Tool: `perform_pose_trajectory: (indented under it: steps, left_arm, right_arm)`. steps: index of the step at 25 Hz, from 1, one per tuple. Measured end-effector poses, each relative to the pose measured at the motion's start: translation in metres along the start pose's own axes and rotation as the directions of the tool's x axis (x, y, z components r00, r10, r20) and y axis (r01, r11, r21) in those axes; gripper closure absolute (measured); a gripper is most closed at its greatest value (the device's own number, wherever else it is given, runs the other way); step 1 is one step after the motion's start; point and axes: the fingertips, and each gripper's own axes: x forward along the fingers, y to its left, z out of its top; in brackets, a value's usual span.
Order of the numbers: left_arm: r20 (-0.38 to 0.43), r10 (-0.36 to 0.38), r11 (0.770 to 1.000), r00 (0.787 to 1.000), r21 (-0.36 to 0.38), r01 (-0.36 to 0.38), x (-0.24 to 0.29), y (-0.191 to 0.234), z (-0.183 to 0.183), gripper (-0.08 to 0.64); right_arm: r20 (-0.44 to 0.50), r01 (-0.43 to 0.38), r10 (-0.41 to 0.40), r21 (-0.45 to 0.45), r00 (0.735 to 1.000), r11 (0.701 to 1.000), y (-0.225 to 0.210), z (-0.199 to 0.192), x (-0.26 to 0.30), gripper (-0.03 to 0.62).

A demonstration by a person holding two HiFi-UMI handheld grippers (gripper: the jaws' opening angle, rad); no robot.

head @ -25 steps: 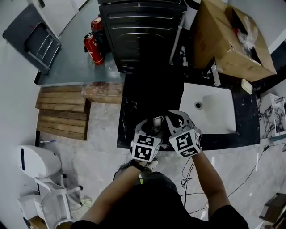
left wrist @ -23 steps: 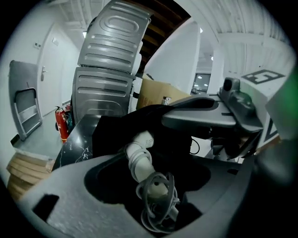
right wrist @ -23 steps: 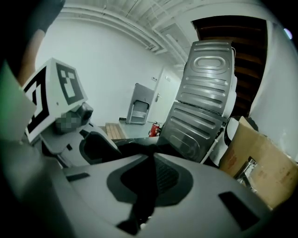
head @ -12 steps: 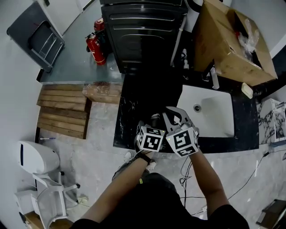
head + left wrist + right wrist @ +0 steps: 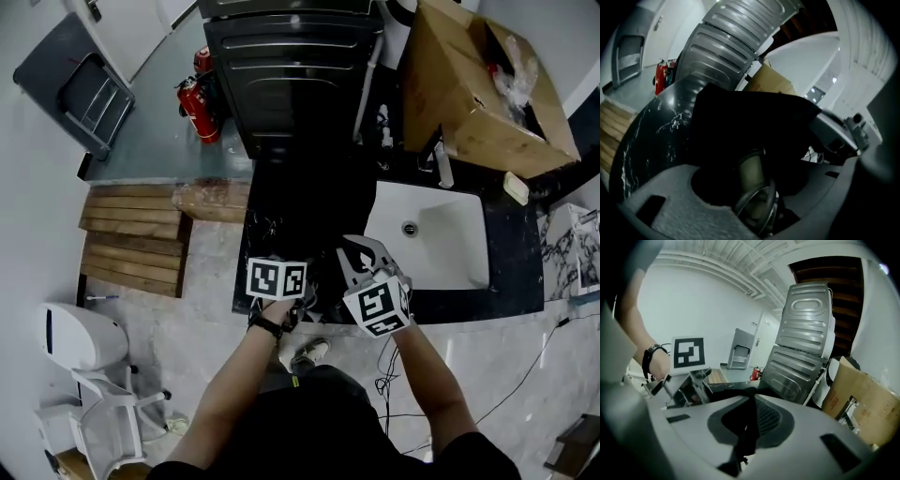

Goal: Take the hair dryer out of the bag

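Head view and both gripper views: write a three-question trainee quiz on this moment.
1. True or false: the right gripper is shut on the black bag's fabric.
2. What stands between the left gripper's jaws? A hair dryer; B mug; C sponge.
3. Fill in: the white sink lies on the ___ gripper's side.
Key: 1 true; 2 A, those jaws, apart, have just been closing; 3 right.

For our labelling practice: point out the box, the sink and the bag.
box (image 5: 459, 89): head view, its brown side.
sink (image 5: 445, 239): head view, white basin floor.
bag (image 5: 749, 427): right gripper view, black fabric between the jaws.
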Motion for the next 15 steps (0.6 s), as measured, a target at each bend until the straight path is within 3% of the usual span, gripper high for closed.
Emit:
perform_pose_trajectory:
  steps: [2,4,6,8,10,11,13,15]
  left_arm:
    - [0.026,-0.105,0.988,0.994,-0.112,0.108,-0.005,-0.005,-0.001,0.328]
    - [0.073,-0.215,0.947,0.974,-0.228,0.226,-0.01,-0.011,0.0,0.328]
    - [0.145,-0.323,0.876,0.935,-0.328,0.353,-0.014,-0.017,0.002,0.328]
    - [0.232,-0.414,0.781,0.88,-0.406,0.475,-0.02,-0.025,0.004,0.328]
    - [0.308,-0.471,0.684,0.826,-0.464,0.563,-0.025,-0.032,0.003,0.327]
    - [0.334,-0.487,0.652,0.807,-0.475,0.591,-0.027,-0.034,0.001,0.327]
    - [0.365,-0.506,0.623,0.782,-0.472,0.623,-0.03,-0.035,-0.002,0.327]
    - [0.384,-0.519,0.613,0.763,-0.455,0.646,-0.034,-0.037,-0.003,0.327]
  right_arm:
    - [0.001,0.003,-0.003,0.01,1.0,1.0,-0.002,-0.003,-0.001,0.575]
    - [0.001,0.008,-0.008,0.021,1.0,1.0,-0.003,-0.006,-0.001,0.575]
    - [0.004,0.013,-0.013,0.028,1.0,1.0,-0.004,-0.006,-0.001,0.575]
    - [0.01,0.016,-0.016,0.03,1.0,0.999,-0.006,-0.005,-0.001,0.575]
    - [0.008,0.019,-0.019,0.034,1.0,0.999,-0.007,-0.006,-0.001,0.575]
    - [0.005,0.02,-0.02,0.036,1.0,0.999,-0.007,-0.006,-0.001,0.575]
    - [0.005,0.02,-0.02,0.037,1.0,0.999,-0.007,-0.007,0.0,0.575]
    - [0.013,0.023,-0.024,0.038,1.0,0.999,-0.007,-0.005,-0.001,0.575]
